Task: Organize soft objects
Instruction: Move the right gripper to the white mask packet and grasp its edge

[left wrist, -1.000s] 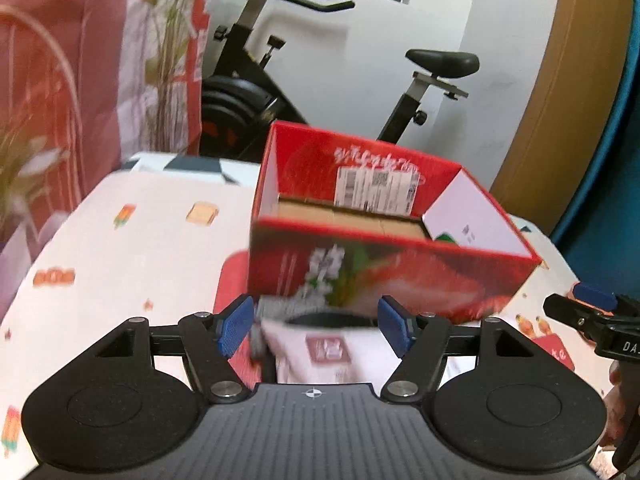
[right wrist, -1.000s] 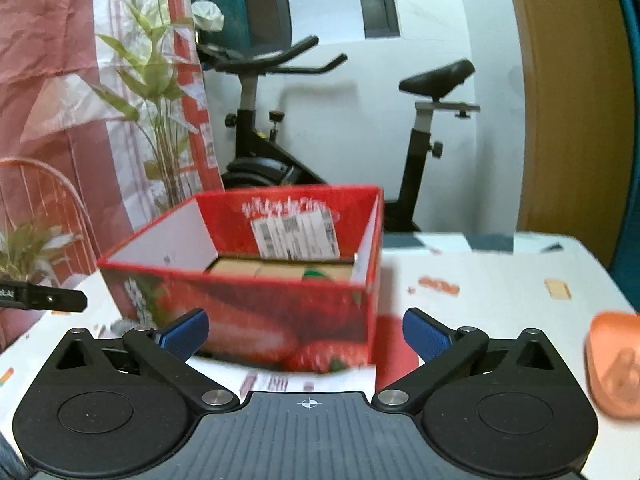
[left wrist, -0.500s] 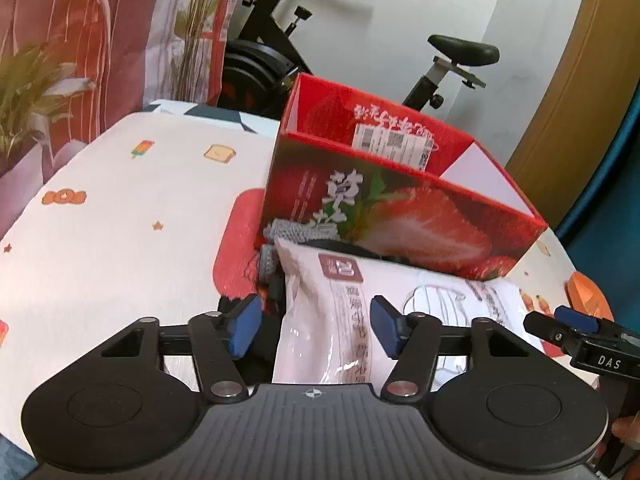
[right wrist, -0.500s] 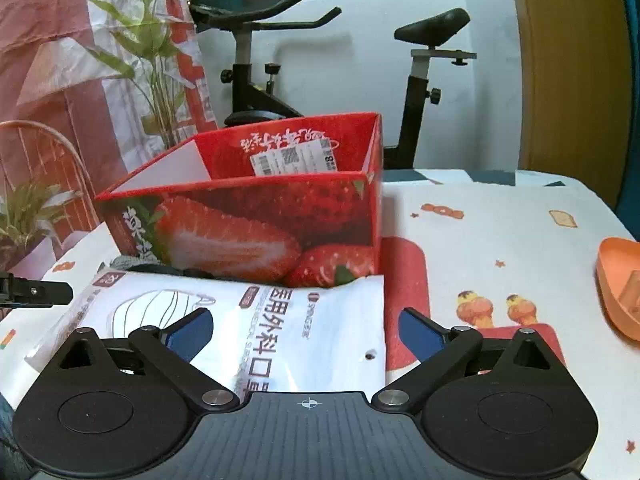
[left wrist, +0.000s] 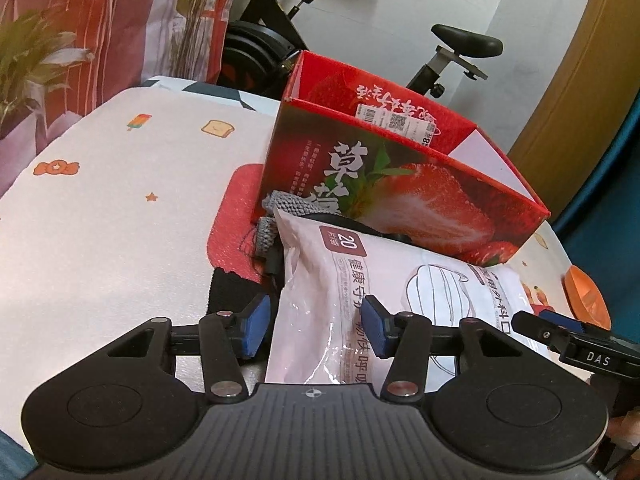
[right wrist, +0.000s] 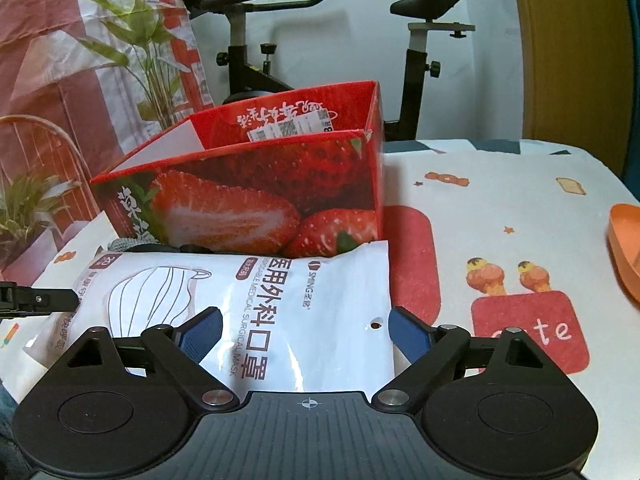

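Note:
A white plastic pack of face masks lies on the table in front of a red strawberry-print box. My left gripper straddles the pack's left end. Its jaws are closing, with a gap still showing at the left pad. In the right wrist view the pack has its right end between the jaws of my right gripper. These jaws are closing too, wide apart, and the pads are not pressing. A grey knitted thing and a black item stick out from under the pack.
The box stands open-topped just behind the pack. An orange dish sits at the table's right edge. The tablecloth is white with cartoon prints. An exercise bike and plants stand beyond the table.
Both grippers have sunk toward the table and tipped down. The mask pack has come between each pair of jaws, and both pairs have narrowed.

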Action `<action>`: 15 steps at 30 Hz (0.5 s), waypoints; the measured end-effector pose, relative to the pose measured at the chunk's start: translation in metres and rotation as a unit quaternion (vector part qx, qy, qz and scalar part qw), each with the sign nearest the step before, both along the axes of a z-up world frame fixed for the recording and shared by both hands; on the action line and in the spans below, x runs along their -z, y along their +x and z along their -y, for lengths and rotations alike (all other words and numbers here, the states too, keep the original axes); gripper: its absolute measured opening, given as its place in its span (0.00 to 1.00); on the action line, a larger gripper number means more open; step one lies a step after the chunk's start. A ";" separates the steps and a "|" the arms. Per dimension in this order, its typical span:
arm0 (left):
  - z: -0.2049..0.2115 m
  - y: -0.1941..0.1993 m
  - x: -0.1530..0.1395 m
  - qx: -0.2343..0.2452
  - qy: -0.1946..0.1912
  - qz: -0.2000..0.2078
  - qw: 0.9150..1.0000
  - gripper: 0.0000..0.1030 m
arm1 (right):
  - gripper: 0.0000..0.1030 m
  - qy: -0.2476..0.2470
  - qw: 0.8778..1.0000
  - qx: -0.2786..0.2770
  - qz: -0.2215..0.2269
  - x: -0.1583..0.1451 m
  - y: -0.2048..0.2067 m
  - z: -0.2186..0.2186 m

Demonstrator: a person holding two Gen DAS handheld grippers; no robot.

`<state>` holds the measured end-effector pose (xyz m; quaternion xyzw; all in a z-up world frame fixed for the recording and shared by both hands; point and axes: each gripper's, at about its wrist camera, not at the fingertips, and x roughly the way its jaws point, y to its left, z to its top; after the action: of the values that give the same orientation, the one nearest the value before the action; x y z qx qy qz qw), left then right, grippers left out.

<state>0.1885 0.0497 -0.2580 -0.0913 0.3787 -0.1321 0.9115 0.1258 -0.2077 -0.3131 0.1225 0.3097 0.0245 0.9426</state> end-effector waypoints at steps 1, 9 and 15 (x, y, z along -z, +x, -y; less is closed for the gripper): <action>0.000 0.000 0.001 0.001 -0.001 -0.001 1.000 0.51 | 0.85 0.001 1.000 0.000 -0.001 0.001 0.000 0.000; 0.003 0.003 0.007 0.006 -0.007 -0.011 1.000 0.49 | 0.78 0.013 1.000 0.000 -0.010 0.007 0.006 0.005; 0.006 0.006 0.008 0.010 0.000 -0.007 1.000 0.41 | 0.72 0.028 1.000 0.004 -0.014 0.011 0.010 0.013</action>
<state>0.1944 0.0439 -0.2663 -0.0884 0.3856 -0.1409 0.9076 0.1357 -0.2207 -0.3241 0.1499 0.3220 0.0276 0.9344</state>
